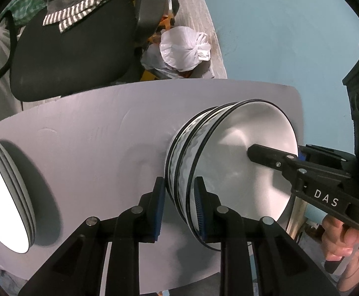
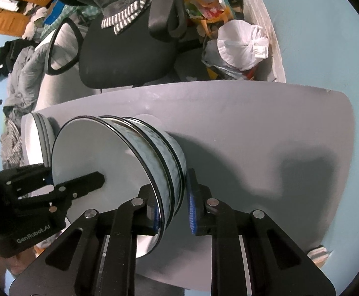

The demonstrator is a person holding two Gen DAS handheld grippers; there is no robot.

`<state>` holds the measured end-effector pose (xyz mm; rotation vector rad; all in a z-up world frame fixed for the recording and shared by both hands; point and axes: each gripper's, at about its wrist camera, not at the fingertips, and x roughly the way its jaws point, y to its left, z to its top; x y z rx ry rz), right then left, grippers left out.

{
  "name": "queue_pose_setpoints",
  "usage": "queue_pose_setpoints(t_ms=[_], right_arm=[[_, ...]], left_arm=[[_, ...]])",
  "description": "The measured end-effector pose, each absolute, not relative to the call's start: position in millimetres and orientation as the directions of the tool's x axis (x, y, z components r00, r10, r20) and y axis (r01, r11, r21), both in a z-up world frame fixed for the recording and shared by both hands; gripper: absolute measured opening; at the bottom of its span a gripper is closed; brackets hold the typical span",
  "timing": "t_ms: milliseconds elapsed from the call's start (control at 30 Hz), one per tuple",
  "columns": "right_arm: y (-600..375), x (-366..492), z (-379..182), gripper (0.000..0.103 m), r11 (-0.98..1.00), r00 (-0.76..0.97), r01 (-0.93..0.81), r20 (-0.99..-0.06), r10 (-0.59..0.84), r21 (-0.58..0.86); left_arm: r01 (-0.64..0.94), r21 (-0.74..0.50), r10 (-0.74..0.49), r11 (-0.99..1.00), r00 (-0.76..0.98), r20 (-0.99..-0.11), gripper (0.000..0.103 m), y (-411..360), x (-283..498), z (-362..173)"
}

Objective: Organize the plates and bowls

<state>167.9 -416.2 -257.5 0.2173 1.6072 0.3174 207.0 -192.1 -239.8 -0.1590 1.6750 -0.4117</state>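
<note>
A stack of three black-rimmed bowls [image 1: 241, 135] [image 2: 100, 153], white inside and wavy-patterned outside, sits on the pale grey table [image 1: 93, 135] [image 2: 253, 128]. My left gripper [image 1: 179, 202] is shut on the stack's left rim, one pad outside and one inside. My right gripper [image 2: 173, 212] is shut on the opposite rim in the same way. Each view shows the other gripper's inner finger [image 1: 266, 156] [image 2: 88, 182] lying in the top bowl. A stack of white plates [image 1: 4, 197] [image 2: 35, 135] rests at the table's left end.
A black office chair [image 1: 75, 49] [image 2: 125, 49] with striped cloth stands behind the table. A tied white plastic bag [image 1: 184, 46] [image 2: 241, 46] and clutter lie beyond the far edge. A person's hand [image 1: 347, 241] holds the right gripper's handle.
</note>
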Motion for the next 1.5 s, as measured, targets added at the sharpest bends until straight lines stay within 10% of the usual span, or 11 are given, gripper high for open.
queue_pose_setpoints(t_ms=[1500], right_arm=[[-294,154,-227,0.014,0.926,-0.088,-0.209,-0.949,0.302,0.314]], left_arm=[[-0.025,-0.391,-0.391,0.920,-0.017,-0.920,0.023,-57,185,-205]])
